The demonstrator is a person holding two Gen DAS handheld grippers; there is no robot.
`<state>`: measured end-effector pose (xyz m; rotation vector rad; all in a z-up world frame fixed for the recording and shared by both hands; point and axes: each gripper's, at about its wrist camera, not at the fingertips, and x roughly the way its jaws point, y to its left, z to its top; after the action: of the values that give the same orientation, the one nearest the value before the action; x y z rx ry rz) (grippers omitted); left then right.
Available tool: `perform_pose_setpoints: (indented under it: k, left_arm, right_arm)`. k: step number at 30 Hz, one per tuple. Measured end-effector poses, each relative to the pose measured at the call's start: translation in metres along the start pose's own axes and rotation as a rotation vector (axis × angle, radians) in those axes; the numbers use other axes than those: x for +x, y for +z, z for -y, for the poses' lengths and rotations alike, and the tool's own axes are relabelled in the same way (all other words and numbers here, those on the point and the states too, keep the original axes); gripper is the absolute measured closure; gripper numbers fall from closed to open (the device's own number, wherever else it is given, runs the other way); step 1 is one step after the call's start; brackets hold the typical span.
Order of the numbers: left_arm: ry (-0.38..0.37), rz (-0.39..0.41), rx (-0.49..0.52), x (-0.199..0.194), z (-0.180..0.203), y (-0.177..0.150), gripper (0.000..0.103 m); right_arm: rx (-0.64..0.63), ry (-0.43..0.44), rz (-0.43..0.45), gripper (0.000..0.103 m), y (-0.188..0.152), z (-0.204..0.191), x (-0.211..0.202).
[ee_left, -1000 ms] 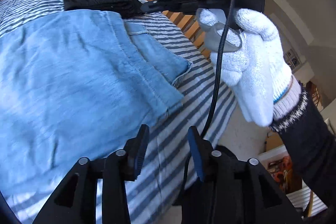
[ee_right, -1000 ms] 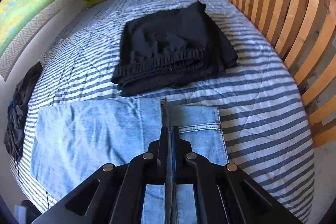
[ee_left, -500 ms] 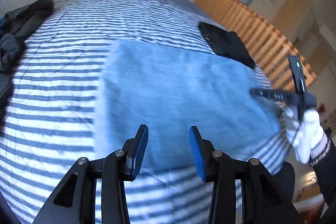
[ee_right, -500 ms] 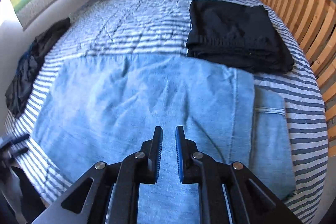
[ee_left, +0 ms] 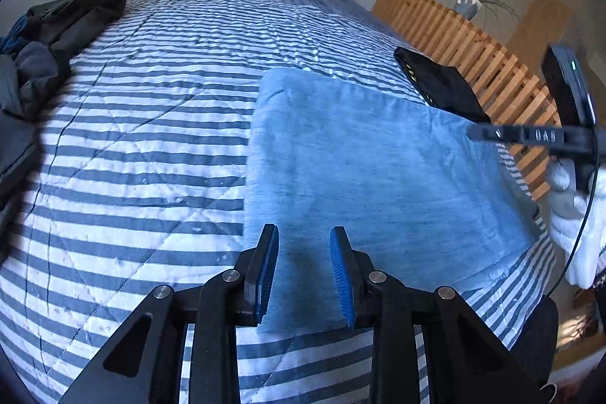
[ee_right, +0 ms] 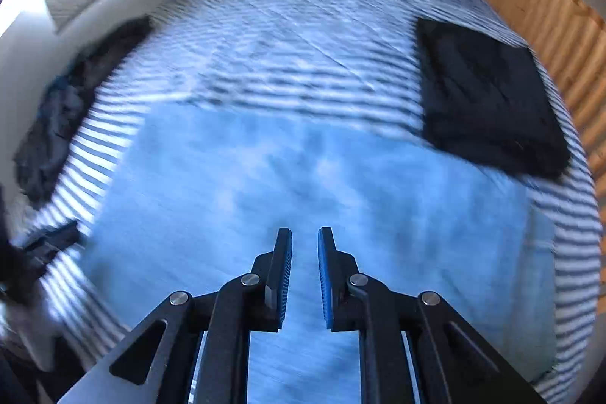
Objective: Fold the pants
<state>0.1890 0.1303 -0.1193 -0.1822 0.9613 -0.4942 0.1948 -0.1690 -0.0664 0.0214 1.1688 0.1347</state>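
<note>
The jeans [ee_left: 363, 177] lie flat as a partly folded rectangle near the front edge of the bed [ee_left: 159, 124], closer to its right side than its left.

A dark heap of clothes [ee_left: 49, 36] sits at the bed's left edge, well apart from the jeans.

The left gripper [ee_left: 304, 271] hangs over the jeans' near left corner. Its jaws are closing with a clear gap between them, and no cloth is caught there yet. To do this step well, it should drop onto the corner so both layers sit between the pads before the pinch finishes; a shallow bite would likely take only the top layer.

The right gripper [ee_right: 305, 275] hovers over the middle of the jeans' near edge, jaws parted only a little and holding nothing. It looks best placed further toward the near right corner, so the two grips match and the fold lifts evenly.

Folded black pants [ee_right: 488, 97] lie by the bed's right edge, touching or just beside the jeans' far right corner; the fold should stay clear of them.
</note>
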Motion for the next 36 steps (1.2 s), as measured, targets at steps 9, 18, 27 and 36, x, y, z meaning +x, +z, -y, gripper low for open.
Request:
perform_pose_setpoints:
  k: [9, 18, 27, 36]
  left_arm:
    - [-0.027, -0.066, 0.07, 0.032, -0.001, -0.019, 0.073]
    - [-0.118, -0.04, 0.006, 0.015, -0.021, -0.031, 0.073]
    - [-0.031, -0.024, -0.105, 0.003, -0.047, -0.044, 0.049]
    - [-0.083, 0.026, -0.148, 0.0, -0.027, -0.045, 0.089]
  right_arm:
    - [-0.082, 0.123, -0.083, 0.09, 0.079, -0.121, 0.107]
    - [-0.048, 0.044, -0.122, 0.09, 0.103, -0.127, 0.165]
    - [-0.021, 0.116, -0.151, 0.069, 0.058, -0.132, 0.096]
    - [0.002, 0.095, -0.254, 0.067, 0.046, -0.158, 0.11]
